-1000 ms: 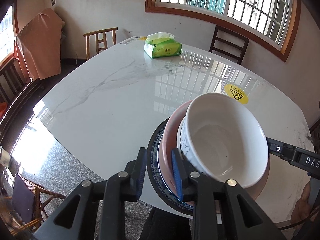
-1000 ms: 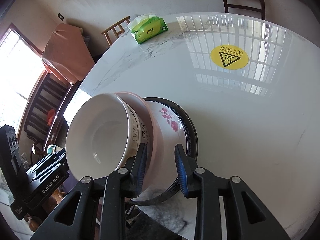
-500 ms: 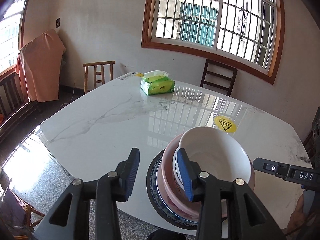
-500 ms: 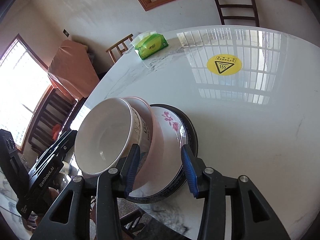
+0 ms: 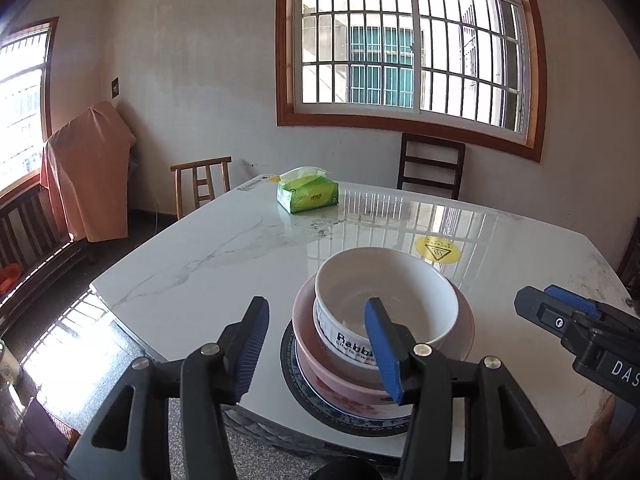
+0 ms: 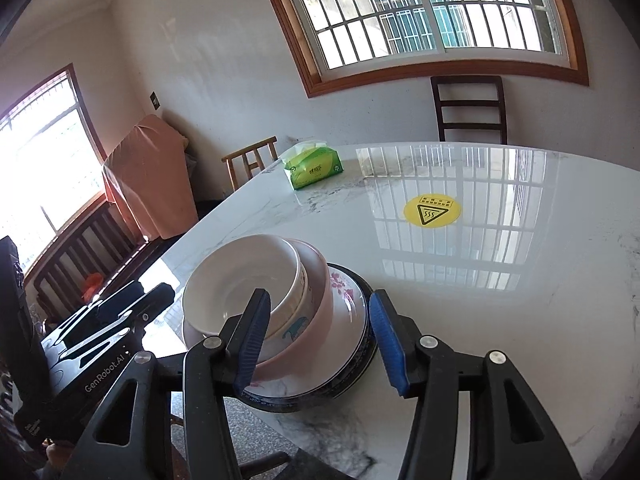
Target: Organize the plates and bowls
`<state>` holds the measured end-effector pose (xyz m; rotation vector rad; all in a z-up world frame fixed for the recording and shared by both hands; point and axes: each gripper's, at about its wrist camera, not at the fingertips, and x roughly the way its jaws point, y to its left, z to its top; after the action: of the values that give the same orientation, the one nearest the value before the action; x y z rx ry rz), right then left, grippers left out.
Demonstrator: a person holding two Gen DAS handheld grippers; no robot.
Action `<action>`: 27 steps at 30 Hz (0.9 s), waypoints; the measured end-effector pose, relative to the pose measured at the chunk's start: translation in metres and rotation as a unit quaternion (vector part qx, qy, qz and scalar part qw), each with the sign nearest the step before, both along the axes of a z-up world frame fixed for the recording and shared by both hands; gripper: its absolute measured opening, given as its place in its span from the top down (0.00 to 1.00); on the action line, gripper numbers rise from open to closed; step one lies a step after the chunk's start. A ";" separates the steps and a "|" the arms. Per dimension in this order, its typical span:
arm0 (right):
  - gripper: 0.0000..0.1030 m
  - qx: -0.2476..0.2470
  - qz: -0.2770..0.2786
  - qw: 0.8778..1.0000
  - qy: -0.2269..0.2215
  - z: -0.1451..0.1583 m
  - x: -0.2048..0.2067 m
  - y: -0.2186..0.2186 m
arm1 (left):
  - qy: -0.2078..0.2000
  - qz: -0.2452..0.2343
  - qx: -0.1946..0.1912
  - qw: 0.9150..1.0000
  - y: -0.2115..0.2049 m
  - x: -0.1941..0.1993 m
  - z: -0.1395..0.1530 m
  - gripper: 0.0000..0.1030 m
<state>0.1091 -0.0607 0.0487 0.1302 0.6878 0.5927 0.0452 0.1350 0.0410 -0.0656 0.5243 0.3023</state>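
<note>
White, pink and blue crockery on pale veined marble

The top bowl (image 5: pixel 404 280) is plain white inside, with black lettering and a teal mark on its outer wall; the bowl (image 6: pixel 320 304) under it is soft pink; the plate (image 6: pixel 348 308) beneath is white with pink flowers, and the lowest plate (image 5: pixel 292 364) has a dark rim with a blue-and-white pattern. The table (image 5: pixel 208 256) is glossy white with grey veins and carries a round yellow sticker (image 6: pixel 431 211) bearing a black triangle. The tissue pack (image 5: pixel 308 196) is bright green. The left gripper (image 5: pixel 316 348) and the right gripper (image 6: pixel 320 340) are black with blue ribbed pads (image 5: pixel 252 344). The window frames (image 5: pixel 400 120) are reddish brown, and a salmon cloth (image 5: pixel 88 172) covers something by the wall
</note>
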 end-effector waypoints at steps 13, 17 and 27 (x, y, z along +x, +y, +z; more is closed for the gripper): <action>0.32 0.017 -0.034 0.997 -0.073 0.000 -0.040 -0.037 | -0.012 -0.011 0.020 1.000 -0.035 -0.024 -0.004 0.50; 0.32 0.022 -0.037 0.996 -0.074 -0.002 -0.046 -0.047 | -0.029 -0.014 0.037 0.999 -0.046 -0.032 0.002 0.49; 0.31 0.029 -0.044 0.996 -0.073 -0.008 -0.052 -0.061 | -0.085 -0.016 0.044 0.995 -0.061 -0.057 0.025 0.21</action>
<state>0.0573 -0.1213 0.0403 0.1685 0.5212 0.5322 -0.0113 0.0738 0.0660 0.0031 0.3417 0.2846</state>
